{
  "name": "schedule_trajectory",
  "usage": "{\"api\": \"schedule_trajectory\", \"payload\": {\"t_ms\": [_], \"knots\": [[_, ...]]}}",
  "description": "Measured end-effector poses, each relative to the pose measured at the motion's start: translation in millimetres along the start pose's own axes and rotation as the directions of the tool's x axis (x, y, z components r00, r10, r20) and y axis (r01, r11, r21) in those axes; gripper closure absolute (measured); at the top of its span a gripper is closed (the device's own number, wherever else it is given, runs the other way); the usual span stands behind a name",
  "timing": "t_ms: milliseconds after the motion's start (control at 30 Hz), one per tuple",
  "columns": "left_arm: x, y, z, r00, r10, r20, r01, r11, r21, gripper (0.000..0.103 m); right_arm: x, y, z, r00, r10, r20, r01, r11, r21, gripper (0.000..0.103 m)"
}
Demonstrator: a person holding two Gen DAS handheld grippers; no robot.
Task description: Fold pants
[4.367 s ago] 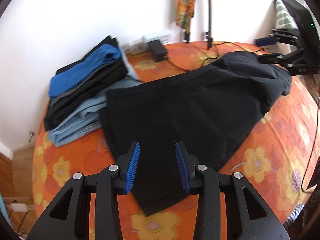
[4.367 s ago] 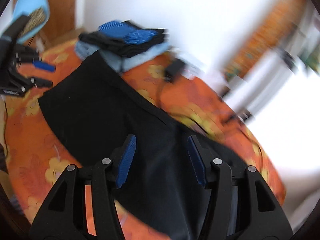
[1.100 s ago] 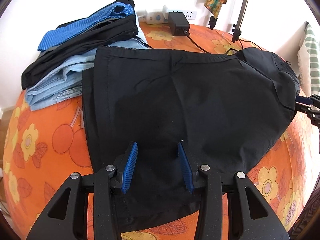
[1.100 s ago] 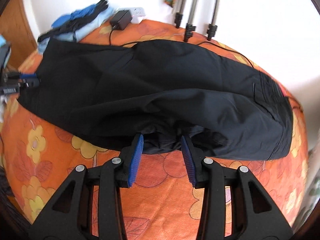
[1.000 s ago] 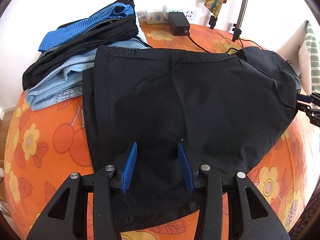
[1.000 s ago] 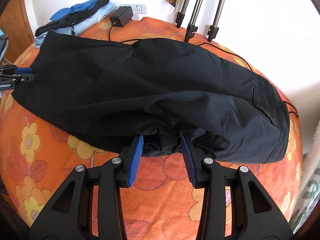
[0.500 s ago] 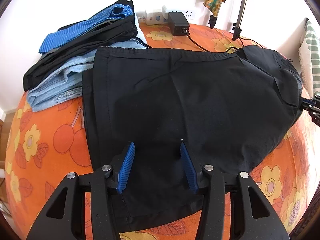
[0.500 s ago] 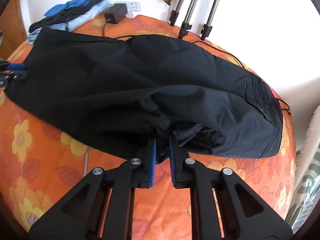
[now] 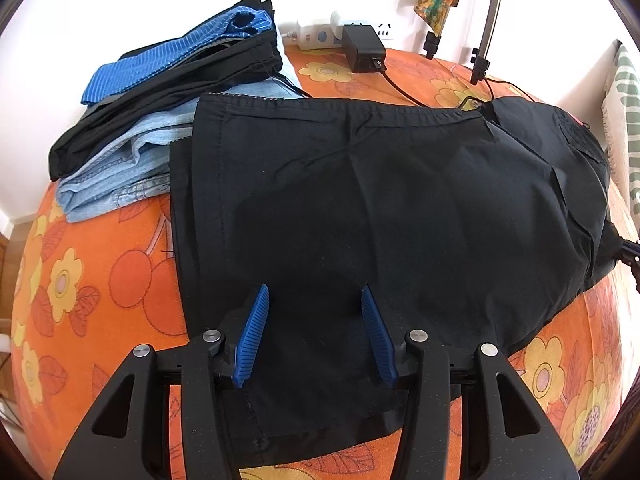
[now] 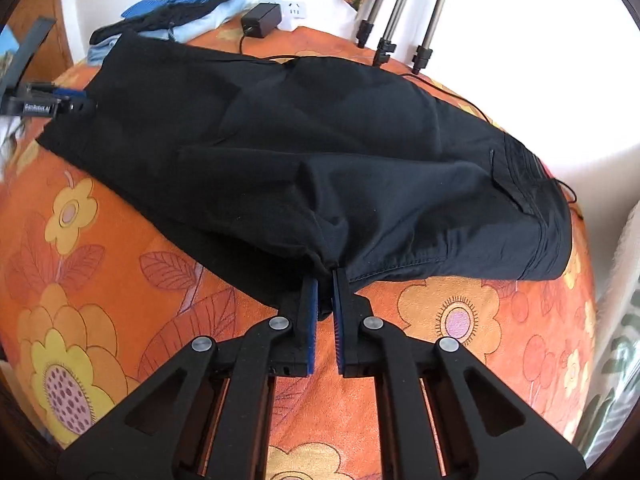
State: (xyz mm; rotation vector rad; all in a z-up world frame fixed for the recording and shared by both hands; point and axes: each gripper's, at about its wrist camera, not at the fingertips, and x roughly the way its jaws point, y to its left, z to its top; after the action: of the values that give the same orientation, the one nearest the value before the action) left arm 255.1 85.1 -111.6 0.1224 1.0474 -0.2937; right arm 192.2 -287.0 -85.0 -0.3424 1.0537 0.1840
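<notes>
Pinching the black pants, spread across mid-frame, at their near crotch edge with the right gripper clamped narrow while the left gripper is hovering wide, risking thin fabric slipping free if tugged.

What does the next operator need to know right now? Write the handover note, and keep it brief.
Right tongs: shut on the near edge of the black pants, at the crotch fold.
Left tongs: open, over the leg end of the pants, gripping nothing.
Pants: spread lengthwise on the orange floral cover, one leg laid over the other; hems beside the stack of folded clothes.
Done: legs stacked.
Left: take the hem end with the left tongs, fold the length over, probably add the pants to the stack.
</notes>
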Motion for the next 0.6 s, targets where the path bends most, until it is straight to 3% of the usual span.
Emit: {"api": "schedule_trajectory", "payload": {"t_ms": [100, 300, 433, 600], "knots": [[-1, 7, 0, 1.000, -0.001, -0.009, 0.001, 1.000, -0.014, 0.056, -3, -7, 0, 1.000, 0.027, -0.015, -0.027, 1.000, 0.008, 0.097], [-23, 43, -3, 0.999, 0.031, 0.023, -0.029, 0.995, -0.098, 0.056, -15, 5, -2, 0.999, -0.028, -0.016, 0.026, 0.992, -0.126, 0.096], [-52, 68, -10, 0.995, 0.066, 0.078, -0.054, 0.989, -0.140, 0.056, -22, 25, 2, 0.999, -0.033, 0.040, 0.041, 0.976, -0.215, 0.066], [-69, 81, -21, 0.992, 0.075, 0.099, -0.059, 0.986, -0.159, 0.056, -10, 40, 7, 0.997, -0.059, 0.051, 0.071, 0.961, -0.269, 0.065]]}}
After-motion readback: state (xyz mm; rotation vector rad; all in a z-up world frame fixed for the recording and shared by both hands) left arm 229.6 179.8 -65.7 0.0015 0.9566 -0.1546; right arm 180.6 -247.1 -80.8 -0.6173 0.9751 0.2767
